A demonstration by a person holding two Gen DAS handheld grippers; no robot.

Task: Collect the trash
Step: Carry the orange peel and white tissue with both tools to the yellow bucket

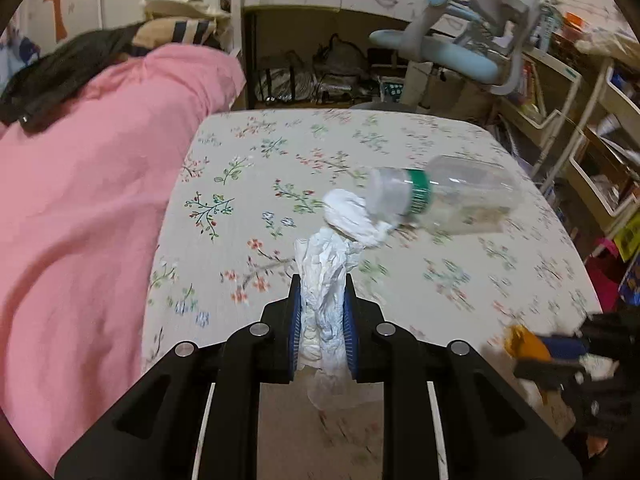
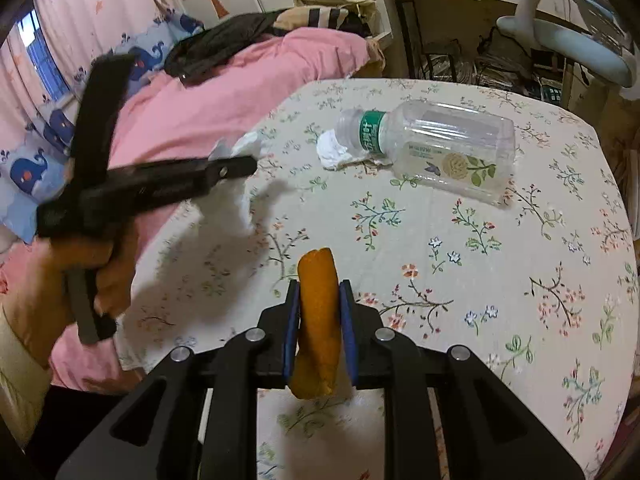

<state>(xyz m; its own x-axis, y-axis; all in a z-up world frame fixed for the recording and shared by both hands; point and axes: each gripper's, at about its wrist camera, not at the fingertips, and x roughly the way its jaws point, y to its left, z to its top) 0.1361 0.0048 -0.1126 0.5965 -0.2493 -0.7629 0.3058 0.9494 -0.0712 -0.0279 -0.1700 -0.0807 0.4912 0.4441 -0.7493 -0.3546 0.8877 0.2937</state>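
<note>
Both your grippers are already loaded: the left gripper [image 1: 322, 312] is clamped on a crumpled white tissue [image 1: 326, 276] that trails out past its blue pads and hangs below them, and the right gripper [image 2: 319, 320] is clamped on a curl of orange peel [image 2: 317, 320] standing roughly along the fingers. What remains on the floral tablecloth [image 2: 500, 280] lies ahead of you, toward the far side: an empty clear plastic bottle [image 2: 436, 148] on its side, its long axis running left to right, green label band and neck to the left, base to the right. A second white tissue wad [image 1: 352, 216] sits touching the bottle's neck end, just beyond the tissue you hold. In the left wrist view the bottle lies ahead and to the right; in the right wrist view, ahead and slightly right too, so neither hand is clearly nearer. No trash bin or bag appears in either view, so you cannot tell where to drop things. The bottle's mouth is hidden behind the wad, and the left wrist view is blurred.
</note>
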